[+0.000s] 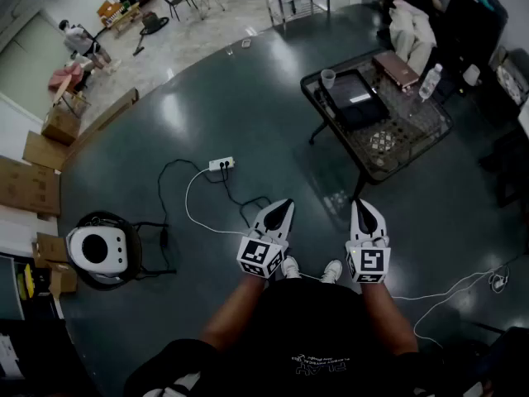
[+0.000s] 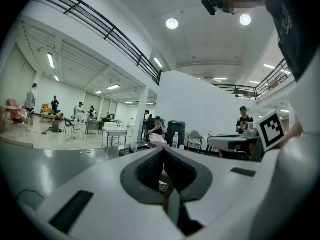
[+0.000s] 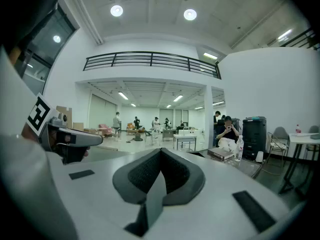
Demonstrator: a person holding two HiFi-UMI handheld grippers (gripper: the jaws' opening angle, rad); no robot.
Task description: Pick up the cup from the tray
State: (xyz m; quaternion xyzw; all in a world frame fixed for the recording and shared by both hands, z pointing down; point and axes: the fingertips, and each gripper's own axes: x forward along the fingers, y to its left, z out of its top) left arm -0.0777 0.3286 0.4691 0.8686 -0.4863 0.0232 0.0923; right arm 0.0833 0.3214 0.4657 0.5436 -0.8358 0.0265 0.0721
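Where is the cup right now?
In the head view the cup stands upper right, on the left corner of the mesh table, right beside the dark tray.

No words can be read; white print on the person's black shirt (image 1: 318,362) seems too small.

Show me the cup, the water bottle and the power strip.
cup (image 1: 328,78), head view, its side wall
water bottle (image 1: 430,82), head view, middle of body
power strip (image 1: 221,165), head view, white top face
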